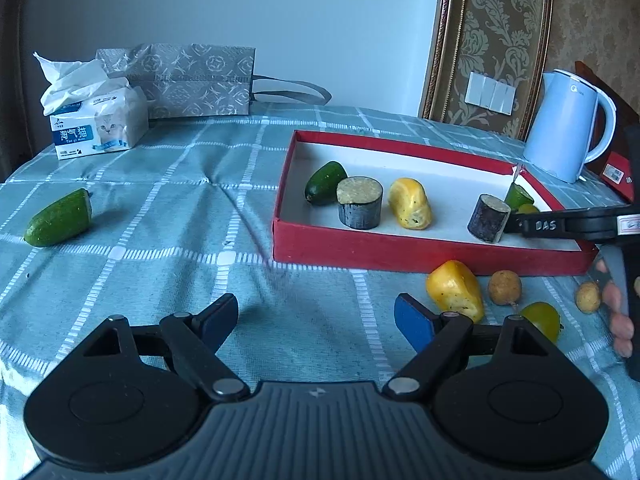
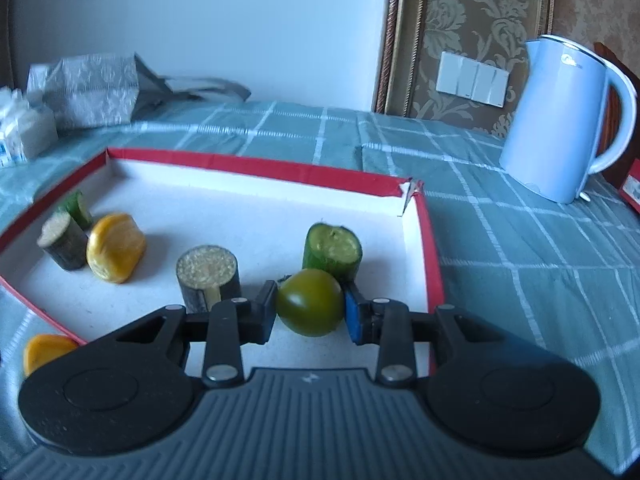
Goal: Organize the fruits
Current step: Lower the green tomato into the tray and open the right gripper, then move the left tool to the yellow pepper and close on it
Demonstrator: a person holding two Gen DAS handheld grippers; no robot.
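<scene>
Right gripper (image 2: pixel 310 312): you have it clamped on the green round fruit (image 2: pixel 309 306) — over the red tray (image 2: pixel 256 166), near its right wall.
Drop spot: bare floor below; green chunk (image 2: pixel 334 250) just beyond — touching, possibly.
Left gripper (image 1: pixel 316 322): jaws apart, empty, over the tablecloth (image 1: pixel 160 208).
Left's nearest fruit: yellow piece (image 1: pixel 454 290) — off its right finger.

A round green fruit (image 2: pixel 309 307) hangs over the red box's (image 2: pixel 256 166) near-right corner.
</scene>
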